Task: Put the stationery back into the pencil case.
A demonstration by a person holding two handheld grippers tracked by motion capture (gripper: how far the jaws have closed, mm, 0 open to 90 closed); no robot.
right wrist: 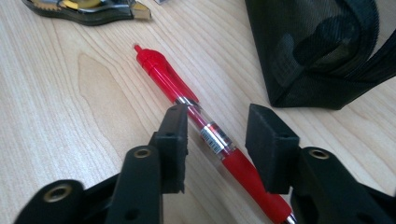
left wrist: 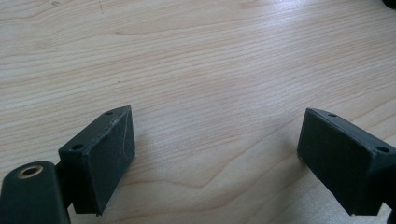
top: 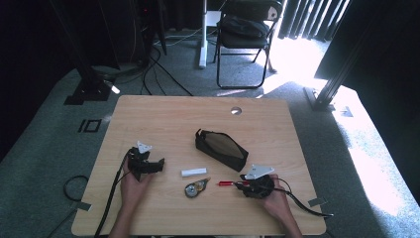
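Near the table's front edge, right gripper (right wrist: 217, 135) straddles the red pen (right wrist: 187, 98), jaws not yet pinching; centre them on the barrel, then squeeze. Left gripper (left wrist: 212, 154) is released.

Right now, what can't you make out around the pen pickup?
- Red pen: writing tip cut off by the bottom edge in the right gripper view, beside the right gripper.
- Pencil case: contents hidden by dark mesh.
- Correction tape: cut off by the top edge.
- White eraser: too small for markings in the high view.
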